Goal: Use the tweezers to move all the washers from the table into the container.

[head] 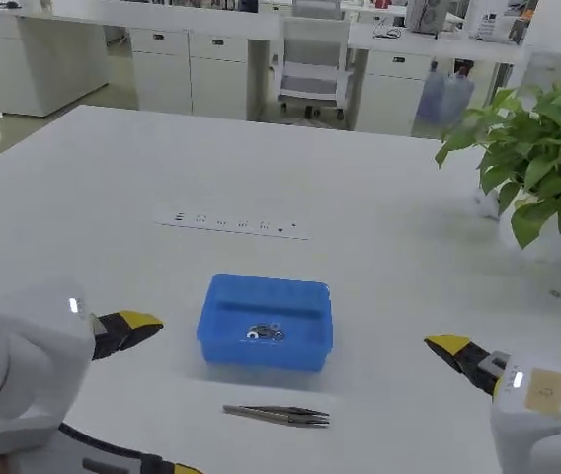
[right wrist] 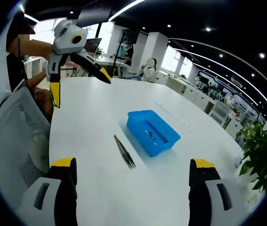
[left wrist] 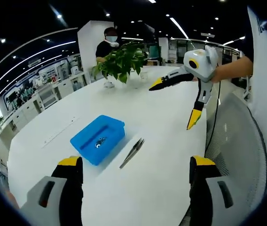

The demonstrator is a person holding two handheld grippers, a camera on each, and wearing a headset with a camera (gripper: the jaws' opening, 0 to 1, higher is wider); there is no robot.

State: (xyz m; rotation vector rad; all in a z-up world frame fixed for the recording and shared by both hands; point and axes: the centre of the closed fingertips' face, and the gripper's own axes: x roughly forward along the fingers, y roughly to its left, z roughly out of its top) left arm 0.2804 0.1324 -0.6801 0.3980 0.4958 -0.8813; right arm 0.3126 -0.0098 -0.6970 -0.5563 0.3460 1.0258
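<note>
Left hand-held gripper (left wrist: 136, 162): jaws wide apart, nothing held, hovering left of the container (head: 266, 288). Right hand-held gripper (right wrist: 133, 163): same, jaws wide apart and nothing held, off to the container's right. Washers (head: 264, 332) sit clustered inside the blue container, mid-worktop (head: 360, 197). Tweezers (head: 278, 415) lie flat on the worktop just beside the container's near side, clear of both grippers.

No legible text, labels or numbers.

free: tabletop (head: 379, 227) around container (head: 261, 354), tweezers (head: 279, 415) | obstacle: plant (head: 542, 158) far right
</note>
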